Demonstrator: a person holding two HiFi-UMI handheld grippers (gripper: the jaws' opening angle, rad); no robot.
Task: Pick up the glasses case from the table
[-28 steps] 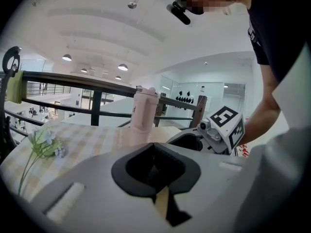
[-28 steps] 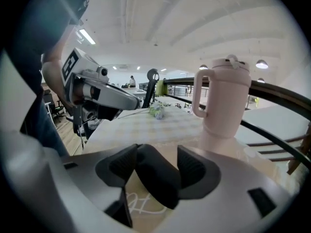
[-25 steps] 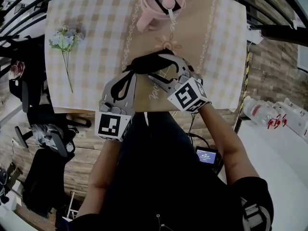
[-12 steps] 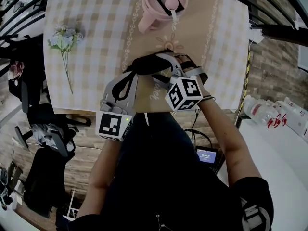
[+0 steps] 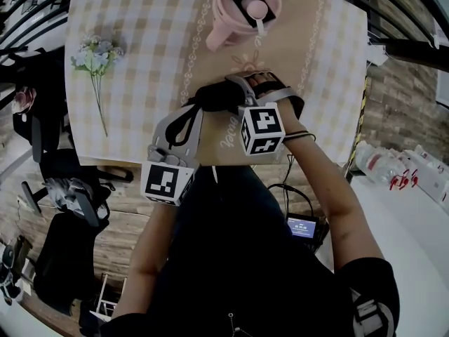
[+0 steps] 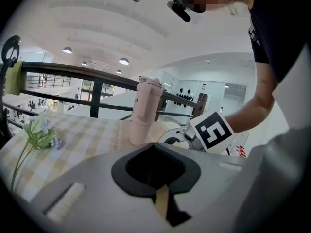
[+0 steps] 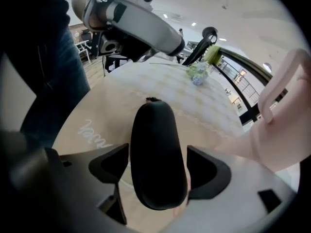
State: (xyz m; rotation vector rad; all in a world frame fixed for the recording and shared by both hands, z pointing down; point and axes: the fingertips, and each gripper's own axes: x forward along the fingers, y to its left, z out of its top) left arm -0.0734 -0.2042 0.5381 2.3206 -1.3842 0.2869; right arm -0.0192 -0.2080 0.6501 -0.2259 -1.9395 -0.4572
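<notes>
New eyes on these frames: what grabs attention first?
The black glasses case lies on the table between the wide-apart jaws of the right tool. Those jaws have just been opening and do not press on it. Next come the pink tumbler at the table's far edge and the flower sprig on its checked left side.

Table (image 5: 133,83) has a beige check cloth. Black railing (image 6: 73,78) runs behind it. Brick-pattern floor (image 5: 393,69). Black office chair (image 5: 49,161) off the table's corner. White vaulted ceiling (image 6: 97,28), round downlights (image 6: 124,61) on.
</notes>
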